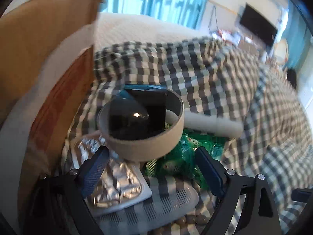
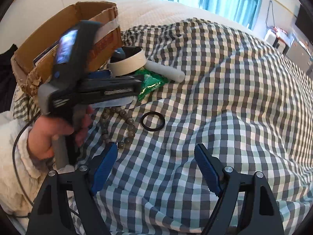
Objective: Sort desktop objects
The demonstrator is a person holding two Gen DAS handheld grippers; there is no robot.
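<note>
**Left gripper lines up on the tape roll beside the box**

The left gripper [image 1: 151, 168] hangs over a small pile on the checked bedspread [image 2: 225, 98], its fingers [image 1: 95, 168] spread wide and holding nothing. Just beyond the fingertips sits a roll of tape [image 1: 144, 137], beige-walled, resting partly on a foil blister pack [image 1: 115, 184] to the left and a green packet [image 1: 182, 156] to the right. A white tube [image 1: 213, 124] lies behind it on the right, and a grey striped pouch [image 1: 160, 205] lies nearest. The cardboard box [image 1: 45, 58] stands just left of the pile, open at the top.

The right gripper [image 2: 156, 168] waits nearer, fingers likewise apart and empty, with a string of beads [image 2: 127, 123] and a black ring [image 2: 153, 121] on the cloth ahead of it.

The likely step is picking the roll. It would go best with the fingers straddling the roll's wall on both sides, low enough to clear the rim but above the foil, so that nothing underneath is pinched along with it. The lift should be straight up before swinging left over the box wall.
</note>
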